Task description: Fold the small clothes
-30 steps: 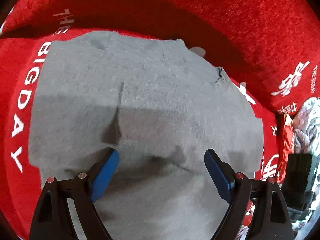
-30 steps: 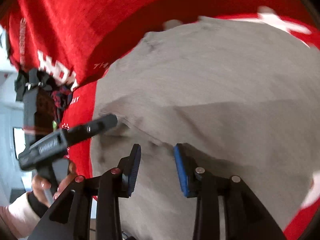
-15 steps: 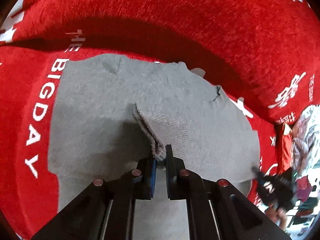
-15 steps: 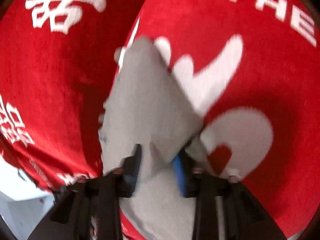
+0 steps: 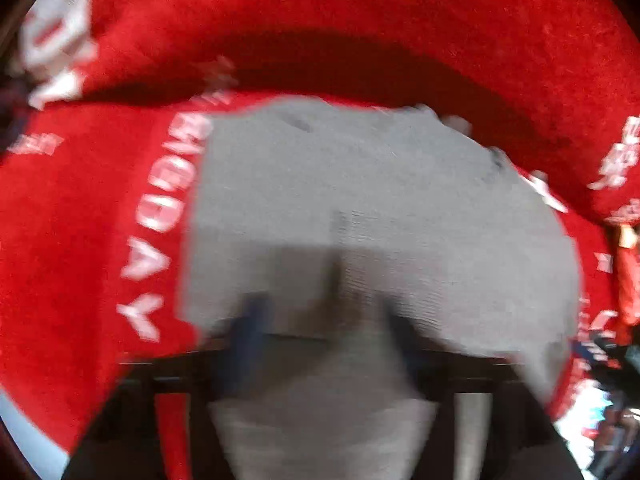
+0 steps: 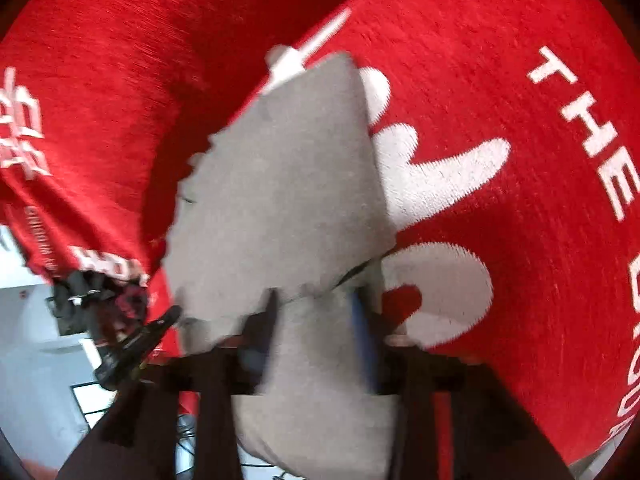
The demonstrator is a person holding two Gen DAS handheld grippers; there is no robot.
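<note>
A small grey garment (image 5: pixel 360 200) lies spread on a red cloth (image 5: pixel 100 220) with white lettering. In the blurred left wrist view my left gripper (image 5: pixel 324 324) hovers over its near part. The jaws are opening and stand wide apart, on either side of a low crease in the fabric. In the right wrist view a folded flap of the grey garment (image 6: pixel 288 184) lies over the red cloth (image 6: pixel 520 80). My right gripper (image 6: pixel 314 320) is at its near edge with the jaws opening. Grey fabric runs between the blue pads (image 6: pixel 362 328), which stand apart from it.
The red cloth rises into a padded back behind the garment (image 5: pixel 360 20). In the right wrist view a black hand-held tool (image 6: pixel 132 340) sits at the lower left, with white floor or wall (image 6: pixel 36 340) beyond the cloth's edge. Mixed clutter (image 5: pixel 600 400) shows at the left wrist view's lower right.
Half a second ago both grippers were shut on pinches of grey fabric. Now both stand apart, and the ridge lifted by the left one has sunk to a low crease.
</note>
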